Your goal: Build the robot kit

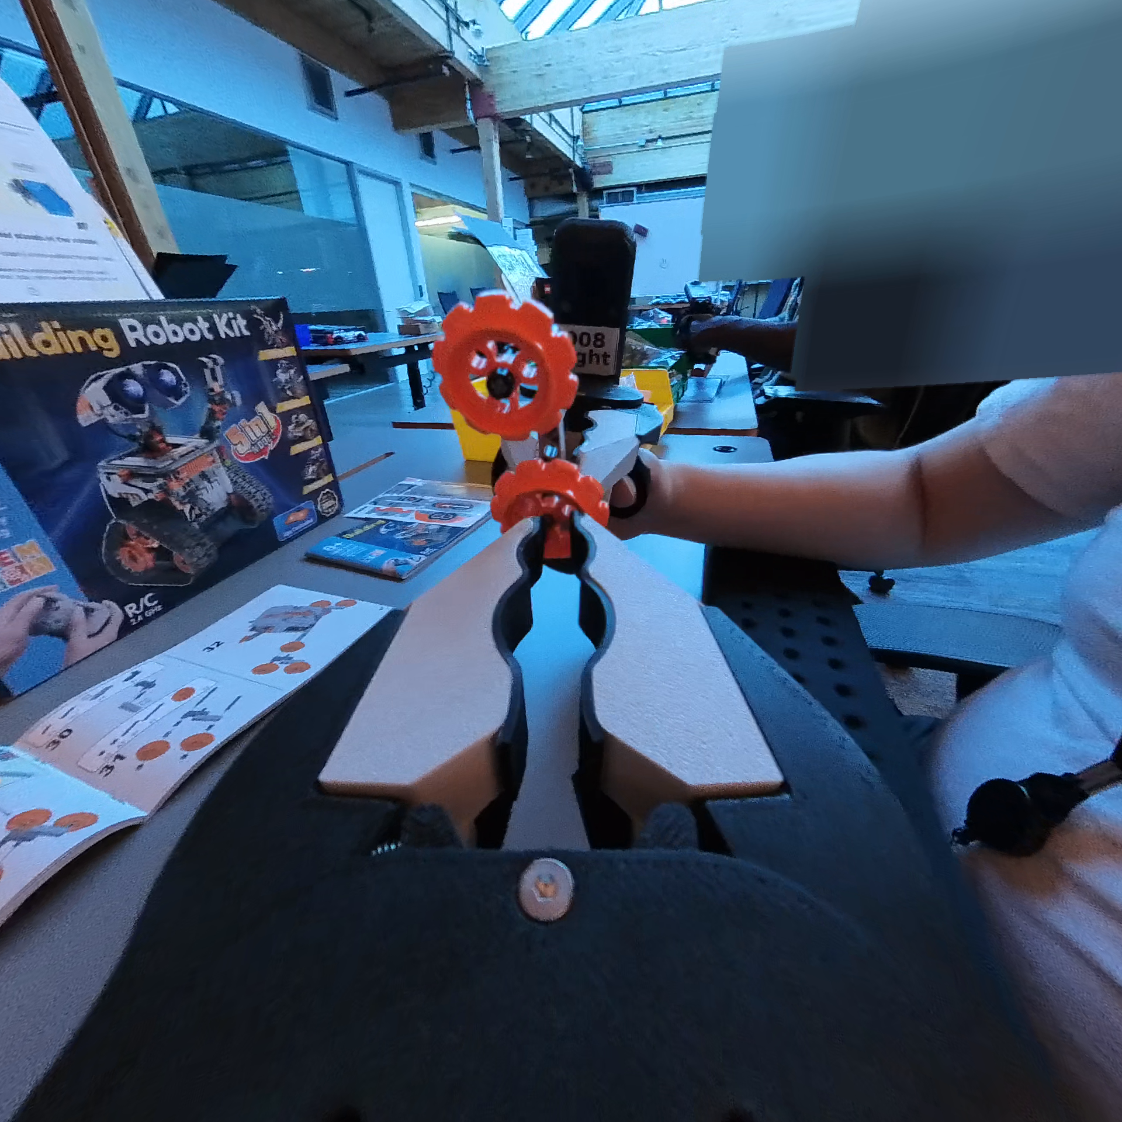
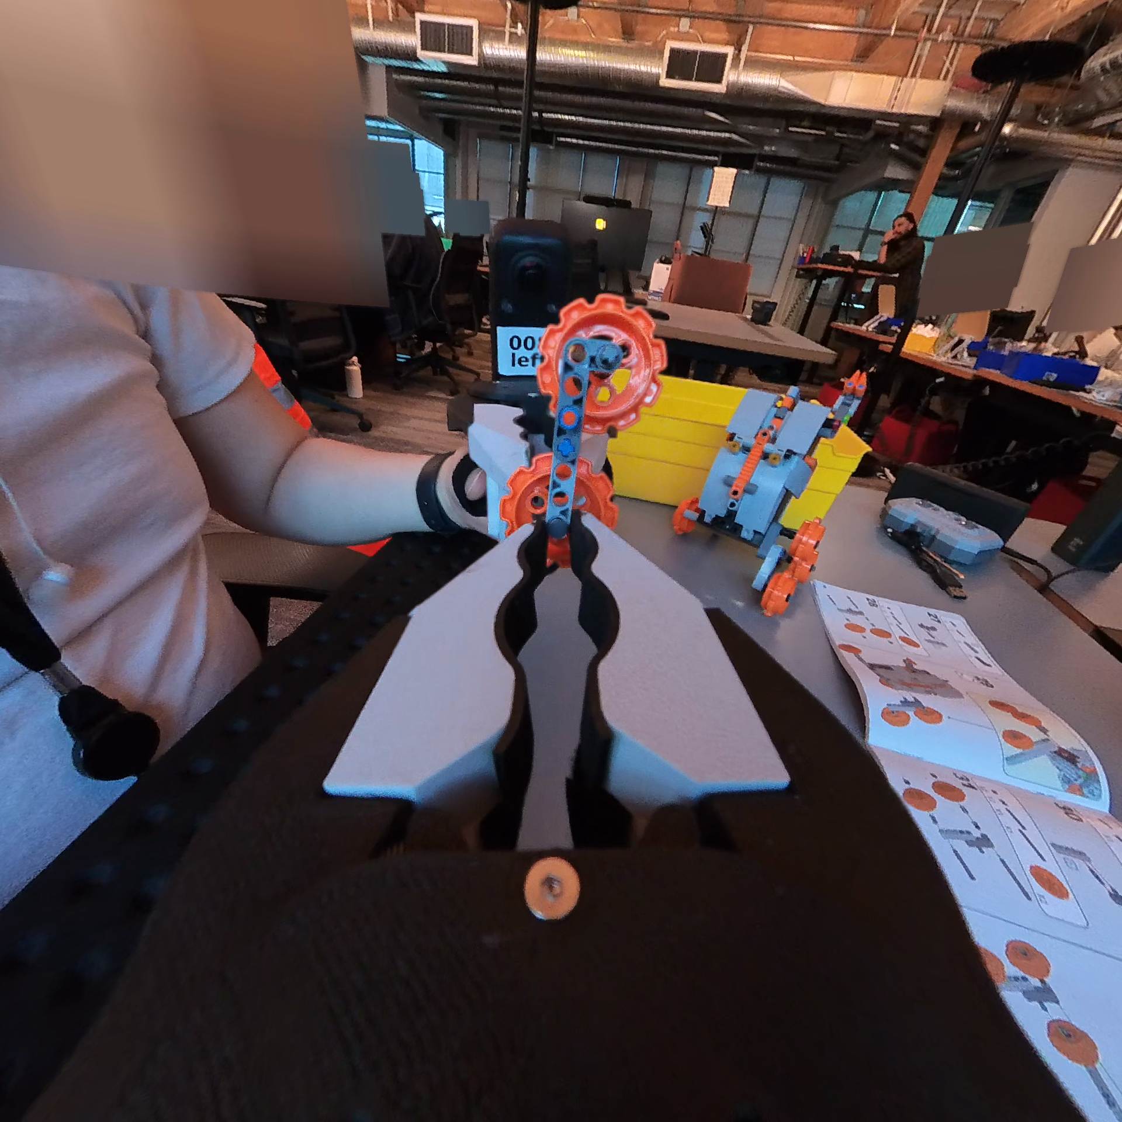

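Two grippers' fingers (image 1: pixel 549 534) (image 2: pixel 555 537) clench one gear assembly (image 2: pixel 571 437) above a grey table (image 2: pixel 698 546), workshop behind.

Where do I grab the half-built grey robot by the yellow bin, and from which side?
Probably the grey robot by its boxy grey body, from above, jaws across its flat sides: orange wheels jut out low, and the yellow bin crowds its back.

Step numbers mark the open booklet (image 1: pixel 182 698), bold lettering covers the dark toy box (image 1: pixel 164 461) behind the booklet, a printed leaflet (image 1: pixel 407 528) lies beyond the booklet, and farther beyond it a white sticker (image 1: pixel 592 349) with black characters sits on a black camera (image 1: pixel 592 273).
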### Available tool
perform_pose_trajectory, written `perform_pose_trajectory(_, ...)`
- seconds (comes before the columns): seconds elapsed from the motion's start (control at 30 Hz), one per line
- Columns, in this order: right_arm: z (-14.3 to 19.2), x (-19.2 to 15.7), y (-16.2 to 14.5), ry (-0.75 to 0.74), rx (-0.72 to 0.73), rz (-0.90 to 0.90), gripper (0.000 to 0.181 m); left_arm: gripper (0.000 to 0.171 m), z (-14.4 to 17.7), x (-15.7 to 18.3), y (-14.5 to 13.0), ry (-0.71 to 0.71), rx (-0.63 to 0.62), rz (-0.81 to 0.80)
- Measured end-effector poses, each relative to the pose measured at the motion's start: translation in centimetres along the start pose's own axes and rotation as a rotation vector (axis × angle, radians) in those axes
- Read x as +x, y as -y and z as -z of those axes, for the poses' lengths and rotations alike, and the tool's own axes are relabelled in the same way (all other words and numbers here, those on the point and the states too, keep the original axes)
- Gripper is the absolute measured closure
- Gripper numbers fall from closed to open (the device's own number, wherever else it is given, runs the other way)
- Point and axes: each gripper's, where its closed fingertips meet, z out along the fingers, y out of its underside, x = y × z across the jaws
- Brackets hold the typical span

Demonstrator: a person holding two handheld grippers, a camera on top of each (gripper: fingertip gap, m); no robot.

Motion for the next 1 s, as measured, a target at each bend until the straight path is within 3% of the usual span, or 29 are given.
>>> perform_pose_trajectory(0.2,0.1,-0.6,0.5,0.05,0.051,-0.012,0.175,0.159,-0.1,0.2,-0.3,0.022,-0.026,-0.051)
perform_pose_trajectory(0.57,-0.3,-0.9,-0.3,0.075,0.025,-0.03,0.175,0.162,-0.1,0.5,-0.7,0.029,-0.058,-0.076)
perform_pose_trajectory(0.73,-0.1,-0.5,-0.8,0.028,-0.066,0.005,0.175,0.156,-0.3,0.2,-1.8,-0.023,-0.102,0.136)
perform_pose_trajectory(1.0,-0.6,-1.1,-0.7,0.046,-0.081,-0.015,0.175,0.139,0.1,0.6,-0.1,-0.134,0.005,0.344)
